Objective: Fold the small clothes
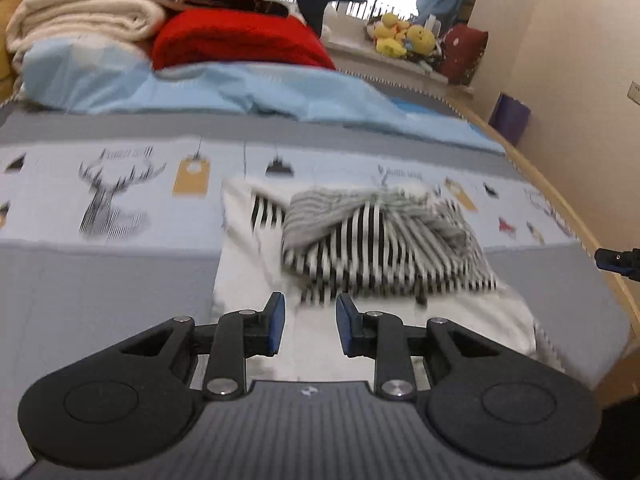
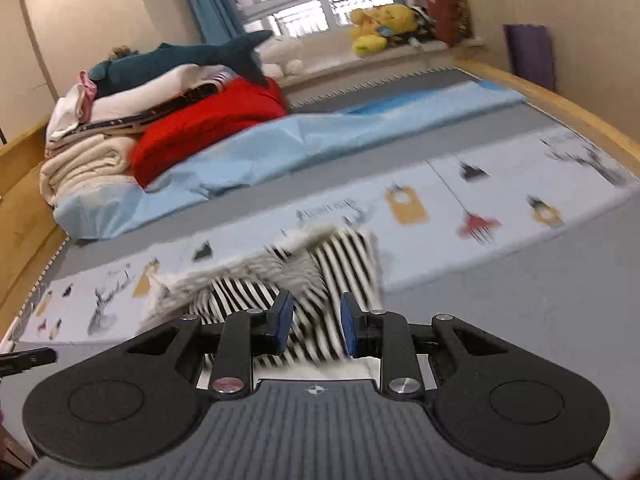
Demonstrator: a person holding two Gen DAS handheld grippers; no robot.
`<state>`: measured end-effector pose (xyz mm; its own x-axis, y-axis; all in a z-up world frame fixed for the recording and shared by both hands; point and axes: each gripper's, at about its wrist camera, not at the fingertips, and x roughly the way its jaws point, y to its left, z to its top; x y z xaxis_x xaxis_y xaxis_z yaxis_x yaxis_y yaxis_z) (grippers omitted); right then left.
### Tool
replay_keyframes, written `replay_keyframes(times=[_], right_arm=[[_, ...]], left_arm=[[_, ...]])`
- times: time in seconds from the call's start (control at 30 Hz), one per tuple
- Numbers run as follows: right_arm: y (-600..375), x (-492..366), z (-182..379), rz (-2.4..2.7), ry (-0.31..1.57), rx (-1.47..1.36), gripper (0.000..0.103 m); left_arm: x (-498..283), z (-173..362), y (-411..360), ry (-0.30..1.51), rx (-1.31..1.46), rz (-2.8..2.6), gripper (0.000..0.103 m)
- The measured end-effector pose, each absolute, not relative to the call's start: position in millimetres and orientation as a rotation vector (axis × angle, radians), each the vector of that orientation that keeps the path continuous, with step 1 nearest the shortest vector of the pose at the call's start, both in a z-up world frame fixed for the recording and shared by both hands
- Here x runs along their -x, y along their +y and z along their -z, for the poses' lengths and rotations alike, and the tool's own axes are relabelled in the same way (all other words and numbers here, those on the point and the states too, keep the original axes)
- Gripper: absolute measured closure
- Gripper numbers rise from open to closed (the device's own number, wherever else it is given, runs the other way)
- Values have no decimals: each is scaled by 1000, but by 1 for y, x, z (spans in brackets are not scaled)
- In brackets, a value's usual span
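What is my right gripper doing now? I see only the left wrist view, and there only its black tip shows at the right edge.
Observer: The right gripper is open. Its pads grip nothing, and the striped garment lies on the bed below and beyond it.
Operator: And what is the dark shape on top of the folded pile?
Observer: It is a shark toy, lying along the top of the blankets.

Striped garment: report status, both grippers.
Left gripper open, empty. Right gripper open, empty. Striped garment bunched on bed, partly folded. Nothing in the way.
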<state>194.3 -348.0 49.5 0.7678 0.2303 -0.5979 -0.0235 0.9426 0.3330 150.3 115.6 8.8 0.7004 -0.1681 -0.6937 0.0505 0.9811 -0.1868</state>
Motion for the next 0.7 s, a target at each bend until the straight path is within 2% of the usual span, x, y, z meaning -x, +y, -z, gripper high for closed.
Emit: replay_keyframes(times=[0.13, 0.3, 0.37, 0.43, 0.53, 0.57, 0.7], right_arm=[[-365, -146, -12, -92, 756, -365, 76], [-372, -132, 28, -81, 905, -493, 74], [-371, -132, 39, -46, 962, -449, 74], [-374, -129, 44, -21, 986, -445, 74], [-379, -128, 54, -5, 1028, -462, 70], [-379, -127, 59, -2, 1046, -465, 66], [-379, -123, 76, 19, 1124, -429, 64]], left_arm=[[-120, 20, 126, 905, 284, 94, 73], [-113, 51, 144, 1038, 425, 15, 72], [-111, 62, 151, 1096, 471, -17, 69], [-107, 74, 157, 1145, 510, -66, 56], [-104, 86, 162, 1194, 547, -104, 48], [-102, 87, 164, 1199, 555, -106, 46], [-102, 89, 163, 1202, 556, -118, 42]])
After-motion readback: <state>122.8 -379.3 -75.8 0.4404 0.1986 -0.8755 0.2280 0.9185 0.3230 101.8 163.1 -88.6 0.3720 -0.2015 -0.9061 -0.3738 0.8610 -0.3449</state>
